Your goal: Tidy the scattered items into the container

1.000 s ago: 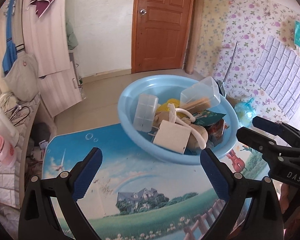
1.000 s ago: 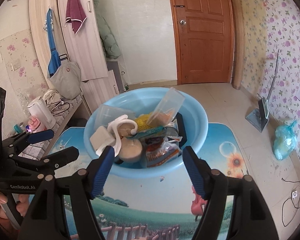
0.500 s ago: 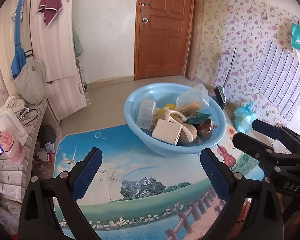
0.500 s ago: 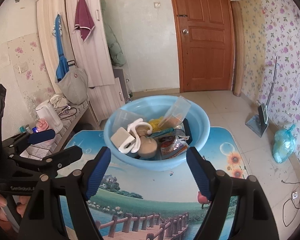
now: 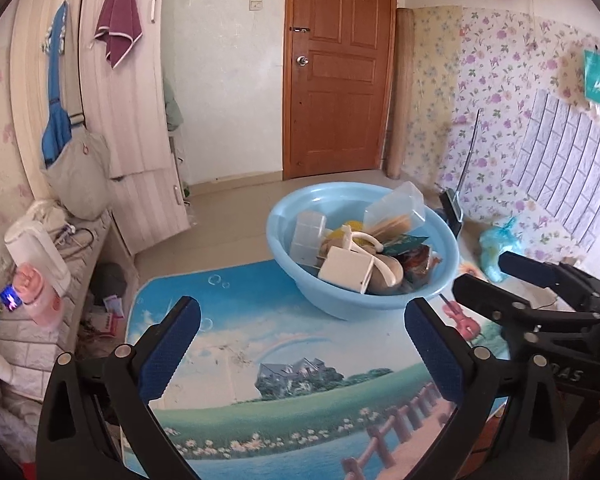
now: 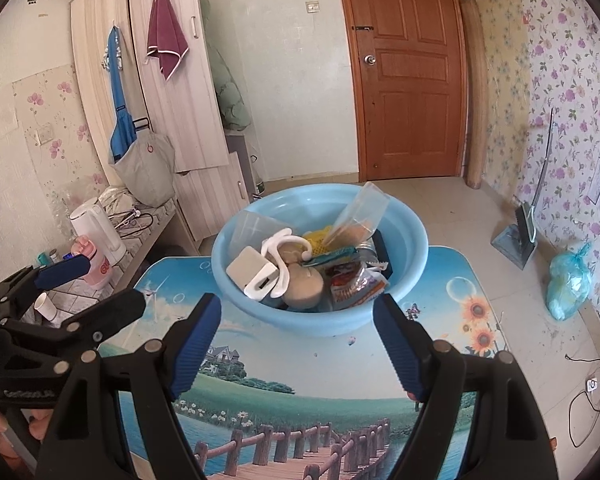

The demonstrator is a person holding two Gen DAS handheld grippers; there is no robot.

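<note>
A light blue basin [image 5: 432, 292] [image 6: 240, 236] stands at the far side of the picture-print table [image 5: 260, 360] [image 6: 300, 404]. It holds several items: a white box [image 5: 346, 270] [image 6: 247, 268], a white hook [image 6: 278, 240], clear plastic boxes [image 5: 308, 236], snack packets [image 6: 354, 280] and a tan round thing [image 6: 304, 288]. My left gripper [image 5: 302, 338] hangs open and empty, well back from the basin. Open too, my right gripper [image 6: 298, 338] has nothing between its fingers. Each gripper shows in the other's view: the right gripper [image 5: 496, 280] and the left gripper [image 6: 90, 286].
The table mat shows no loose items. A low shelf at the left carries a white kettle [image 6: 98, 228], a pink bottle [image 5: 40, 296] and cables. A door, a wardrobe, a dustpan [image 6: 518, 236] and a blue bag [image 6: 568, 280] on the floor lie beyond.
Both grippers have drawn back and up from the basin, so it looks smaller and farther. Both stay open and empty.
</note>
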